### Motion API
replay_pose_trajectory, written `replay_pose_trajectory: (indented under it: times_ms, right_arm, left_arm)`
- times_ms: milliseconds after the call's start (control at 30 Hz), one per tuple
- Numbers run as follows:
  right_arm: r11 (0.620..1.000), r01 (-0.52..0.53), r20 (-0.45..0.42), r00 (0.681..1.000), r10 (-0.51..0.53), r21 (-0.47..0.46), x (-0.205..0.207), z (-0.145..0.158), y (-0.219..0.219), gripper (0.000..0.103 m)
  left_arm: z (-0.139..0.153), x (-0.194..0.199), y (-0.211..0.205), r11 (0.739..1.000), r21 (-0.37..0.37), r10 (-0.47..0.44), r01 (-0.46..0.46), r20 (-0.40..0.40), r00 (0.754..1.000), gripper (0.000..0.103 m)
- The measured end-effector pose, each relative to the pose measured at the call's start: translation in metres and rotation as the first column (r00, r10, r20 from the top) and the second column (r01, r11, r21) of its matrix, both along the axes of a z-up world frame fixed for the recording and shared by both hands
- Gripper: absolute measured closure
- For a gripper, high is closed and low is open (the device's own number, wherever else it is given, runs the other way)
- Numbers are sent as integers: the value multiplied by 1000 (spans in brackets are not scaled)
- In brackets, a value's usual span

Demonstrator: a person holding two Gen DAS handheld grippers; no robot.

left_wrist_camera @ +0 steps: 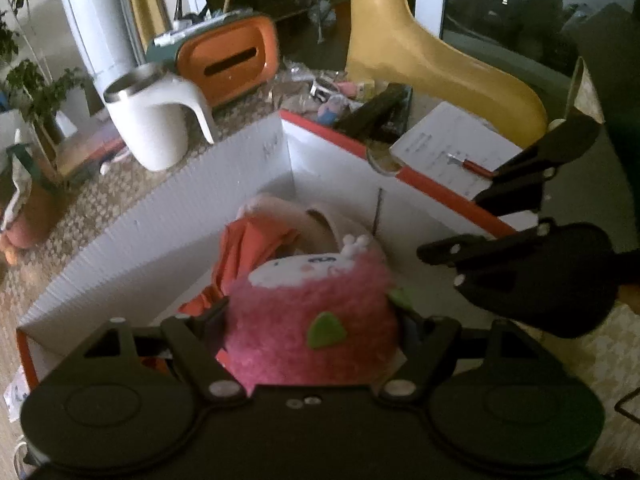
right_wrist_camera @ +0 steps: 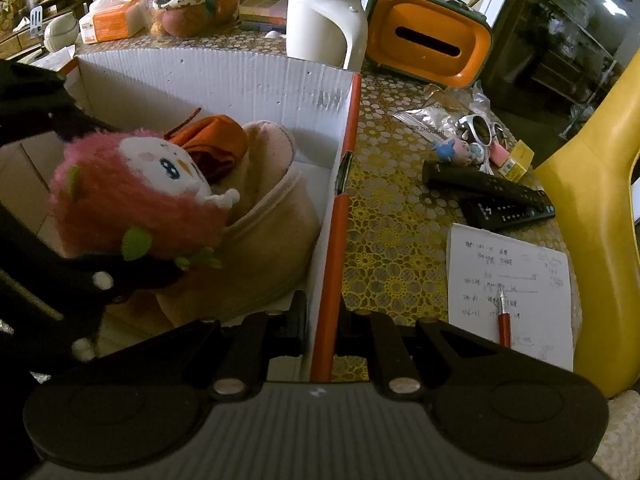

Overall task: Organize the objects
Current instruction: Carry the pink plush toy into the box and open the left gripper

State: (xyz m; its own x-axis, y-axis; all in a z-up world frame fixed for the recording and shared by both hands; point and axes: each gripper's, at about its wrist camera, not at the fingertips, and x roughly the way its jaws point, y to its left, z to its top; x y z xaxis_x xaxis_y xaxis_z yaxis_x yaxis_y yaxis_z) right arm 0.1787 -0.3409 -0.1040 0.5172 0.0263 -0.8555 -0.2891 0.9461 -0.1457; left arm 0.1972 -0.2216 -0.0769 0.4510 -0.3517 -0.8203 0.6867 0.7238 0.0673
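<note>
Pink plush toy [left_wrist_camera: 312, 312] is pinched between the fingers of the left gripper [left_wrist_camera: 312, 320], jaws spread wide around its fuzzy body, and it hangs over the inside of the white box [left_wrist_camera: 160, 216]. From the right wrist view you can see the same toy, white face and little green felt bits showing, sitting just above a beige slipper [right_wrist_camera: 272, 240] that's already lying in the box. An orange cloth [right_wrist_camera: 216, 136] is bunched up on top of that slipper, right behind the toy.

The right gripper [right_wrist_camera: 324, 320] has its jaws pressed together on the box's orange-edged wall [right_wrist_camera: 340, 220], clamping the rim from both sides. In the left view it's the black thing off to the right, at the box edge.

Outside the box, on the yellow patterned tablecloth [right_wrist_camera: 392, 220]: a white mug [left_wrist_camera: 156, 120] with a steel rim, an orange tissue box [right_wrist_camera: 428, 40], two black remotes [right_wrist_camera: 488, 188] side by side, white sunglasses [right_wrist_camera: 480, 128], and a sheet of paper [right_wrist_camera: 512, 292] with handwriting and a red pen [right_wrist_camera: 504, 320] lying on it. A yellow chair [right_wrist_camera: 592, 208] stands just past the table edge near the paper.
</note>
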Motion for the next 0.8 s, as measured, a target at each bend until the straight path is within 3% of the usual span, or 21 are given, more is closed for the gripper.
replay_pose_trajectory:
  times_ms: [333, 800]
  right_arm:
    - [1000, 4, -5, 1000, -4, -4, 2, -1, 0, 91]
    - [1000, 18, -13, 1000, -18, -18, 3, -3, 0, 91]
  left_arm:
    - [-3, 4, -5, 1000, 11, -2, 2, -14, 1000, 22]
    - [12, -10, 10, 999, -48, 1, -1, 6, 1000, 12]
